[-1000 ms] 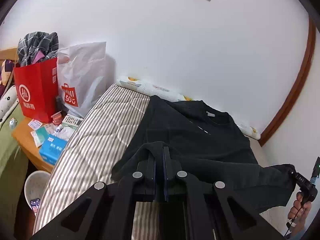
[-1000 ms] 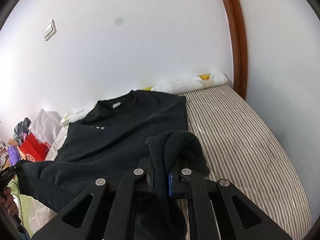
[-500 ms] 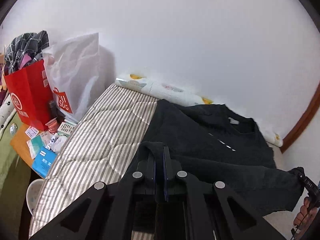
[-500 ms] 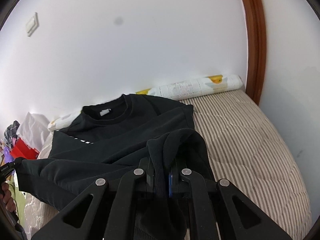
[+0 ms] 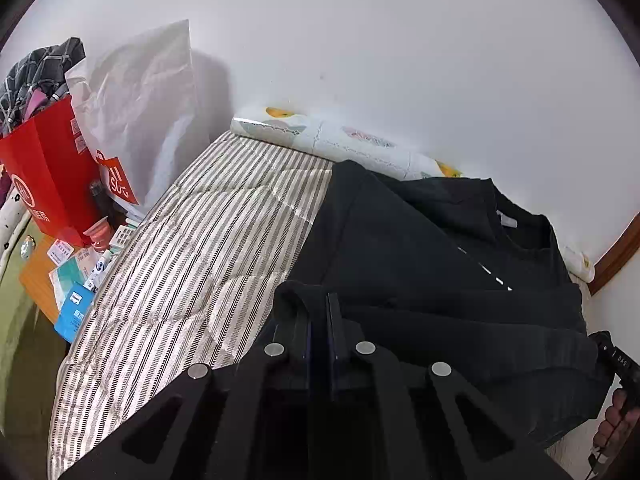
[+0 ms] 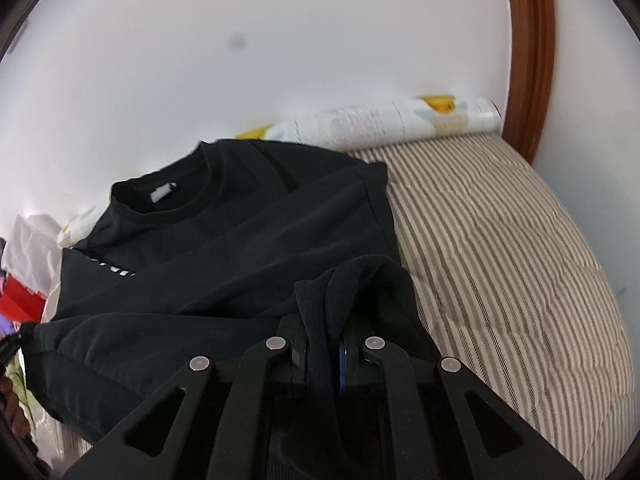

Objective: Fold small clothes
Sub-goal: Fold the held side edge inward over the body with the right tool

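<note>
A black sweatshirt (image 5: 420, 248) lies on a striped mattress (image 5: 208, 240), collar toward the wall, lower part lifted and folded over toward the collar. My left gripper (image 5: 318, 316) is shut on the sweatshirt's bottom hem at one corner. My right gripper (image 6: 326, 344) is shut on the other hem corner, with a bunch of fabric (image 6: 340, 292) standing up between its fingers. The sweatshirt also shows in the right wrist view (image 6: 240, 232), with its collar (image 6: 160, 196) at the far left. The hem stretches between both grippers. The right gripper's tip (image 5: 612, 356) shows at the left wrist view's right edge.
A rolled printed sheet (image 5: 340, 144) lies along the white wall. A red paper bag (image 5: 44, 176) and a white plastic bag (image 5: 140, 104) stand left of the mattress, with small boxes (image 5: 74, 312) on a wooden stand. A brown wooden frame (image 6: 532, 60) rises at the right.
Both grippers have carried the sweatshirt's hem forward toward the collar and wall. The fold now covers more of the sweatshirt's body. Both remain shut on the fabric.
</note>
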Tool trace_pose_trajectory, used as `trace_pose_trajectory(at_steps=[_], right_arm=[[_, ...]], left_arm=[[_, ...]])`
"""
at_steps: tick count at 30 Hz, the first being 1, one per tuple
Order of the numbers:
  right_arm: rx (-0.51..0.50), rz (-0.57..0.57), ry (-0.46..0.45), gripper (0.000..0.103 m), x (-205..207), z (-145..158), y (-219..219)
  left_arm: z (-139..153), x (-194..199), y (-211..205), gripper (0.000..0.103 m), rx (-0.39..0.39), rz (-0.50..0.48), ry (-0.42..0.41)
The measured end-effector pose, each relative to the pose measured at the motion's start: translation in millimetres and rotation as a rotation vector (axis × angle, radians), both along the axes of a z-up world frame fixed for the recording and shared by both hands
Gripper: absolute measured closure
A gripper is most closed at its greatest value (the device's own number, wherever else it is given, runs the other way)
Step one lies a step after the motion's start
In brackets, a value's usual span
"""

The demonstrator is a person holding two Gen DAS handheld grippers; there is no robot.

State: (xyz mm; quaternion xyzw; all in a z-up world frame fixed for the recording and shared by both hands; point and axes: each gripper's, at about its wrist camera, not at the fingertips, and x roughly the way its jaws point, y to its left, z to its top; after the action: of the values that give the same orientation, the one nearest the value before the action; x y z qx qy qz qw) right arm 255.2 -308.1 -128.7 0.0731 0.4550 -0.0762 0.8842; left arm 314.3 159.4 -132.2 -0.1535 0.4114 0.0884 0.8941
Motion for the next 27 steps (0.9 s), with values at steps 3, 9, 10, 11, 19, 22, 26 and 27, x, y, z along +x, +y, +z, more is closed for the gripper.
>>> trace_pose_trajectory(at_steps=[3, 9, 10, 11, 19, 22, 26, 27], right_arm=[[-0.012, -0.019, 0.017, 0.093, 1, -1, 1], [-0.065, -0.01, 0.027, 0.084, -13, 13, 6], [-0.076, -0.015, 0.026, 0.079, -16, 16, 6], [-0.093, -0.021, 0.02, 0.077, -22, 20, 7], [-0.121, -0.043, 0.01, 0.06, -61, 36, 9], [-0.124, -0.048, 0.018, 0.058, -73, 37, 8], [-0.114, -0.057, 0.013, 0.056, -89, 38, 7], [-0.109, -0.059, 0.008, 0.056, -93, 39, 8]], left_arm=[[0, -1, -1, 0.095, 0.002, -0.009, 0.005], [6, -8, -5, 0.095, 0.021, -0.063, 0.025], [7, -10, -5, 0.095, 0.021, -0.069, 0.024], [9, -11, -4, 0.094, 0.018, -0.073, 0.021], [18, -31, 6, 0.079, -0.024, -0.096, 0.007], [19, -41, 6, 0.072, -0.022, -0.101, 0.0], [16, -51, 6, 0.068, -0.028, -0.114, 0.004], [16, -53, 6, 0.067, -0.03, -0.117, 0.005]])
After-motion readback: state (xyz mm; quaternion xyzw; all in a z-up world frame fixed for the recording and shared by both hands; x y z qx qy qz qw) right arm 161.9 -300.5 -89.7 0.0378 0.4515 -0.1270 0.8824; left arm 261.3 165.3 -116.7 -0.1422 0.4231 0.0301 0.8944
